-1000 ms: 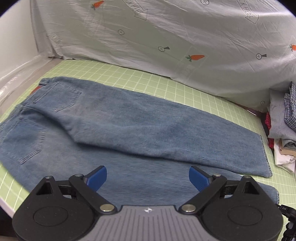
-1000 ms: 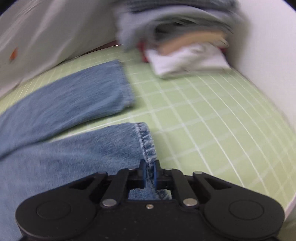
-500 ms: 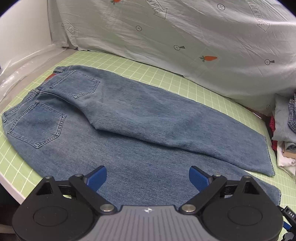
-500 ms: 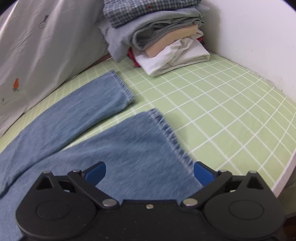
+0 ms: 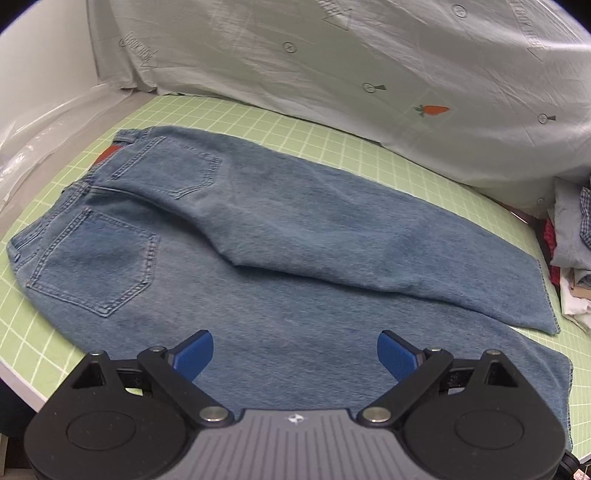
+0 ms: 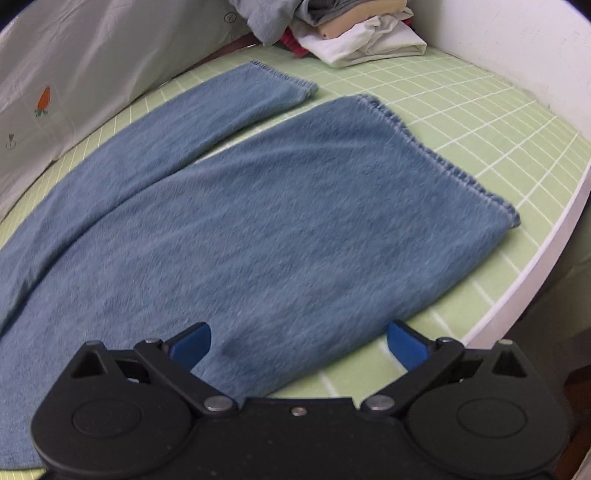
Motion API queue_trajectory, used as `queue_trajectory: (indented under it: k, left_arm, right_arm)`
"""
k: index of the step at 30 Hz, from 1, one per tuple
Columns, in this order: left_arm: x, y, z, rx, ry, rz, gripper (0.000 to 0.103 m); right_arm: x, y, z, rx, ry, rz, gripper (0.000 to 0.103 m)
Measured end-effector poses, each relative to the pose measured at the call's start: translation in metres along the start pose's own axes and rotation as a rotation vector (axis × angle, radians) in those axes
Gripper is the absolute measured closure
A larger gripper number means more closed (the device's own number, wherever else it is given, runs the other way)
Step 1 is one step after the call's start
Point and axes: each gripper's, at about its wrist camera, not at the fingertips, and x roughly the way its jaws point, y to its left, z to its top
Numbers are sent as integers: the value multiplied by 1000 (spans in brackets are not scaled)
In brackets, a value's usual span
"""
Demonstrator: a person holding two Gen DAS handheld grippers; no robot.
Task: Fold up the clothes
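Observation:
A pair of blue jeans (image 5: 280, 258) lies flat, back pockets up, on the green grid mat (image 5: 332, 147), waist at the left, legs running right. The far leg overlaps the near one. My left gripper (image 5: 294, 354) is open and empty, above the near leg's middle. In the right wrist view the near leg (image 6: 295, 221) and the far leg (image 6: 207, 107) end in hems at the right. My right gripper (image 6: 298, 345) is open and empty, over the near leg's front edge, back from its hem.
A stack of folded clothes (image 6: 354, 33) sits at the mat's far right, also seen in the left wrist view (image 5: 570, 236). A grey printed sheet (image 5: 332, 55) hangs behind. Clear plastic (image 5: 44, 125) lies at the left. The table's white front edge (image 6: 532, 273) curves near the hem.
My right gripper was shut on the near leg's hem, then opened, let it go and pulled back leftward along the leg. My left gripper shifted so that the waist now shows fully.

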Motion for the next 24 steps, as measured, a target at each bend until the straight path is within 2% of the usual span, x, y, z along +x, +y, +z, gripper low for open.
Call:
queue_trajectory:
  k: [4, 9, 19, 24]
  left_arm:
    - [2, 28, 2, -46, 9, 9, 8]
    - [7, 70, 8, -144, 9, 40, 8]
    - [32, 192, 24, -384, 15, 153, 8]
    - [47, 247, 32, -467, 27, 213, 8]
  right_arm:
    - [4, 17, -5, -30, 3, -90, 0]
    - [6, 21, -2, 37, 0, -139, 0]
    - [11, 28, 6, 148, 3, -208, 0]
    - [14, 31, 7, 237, -27, -264, 0]
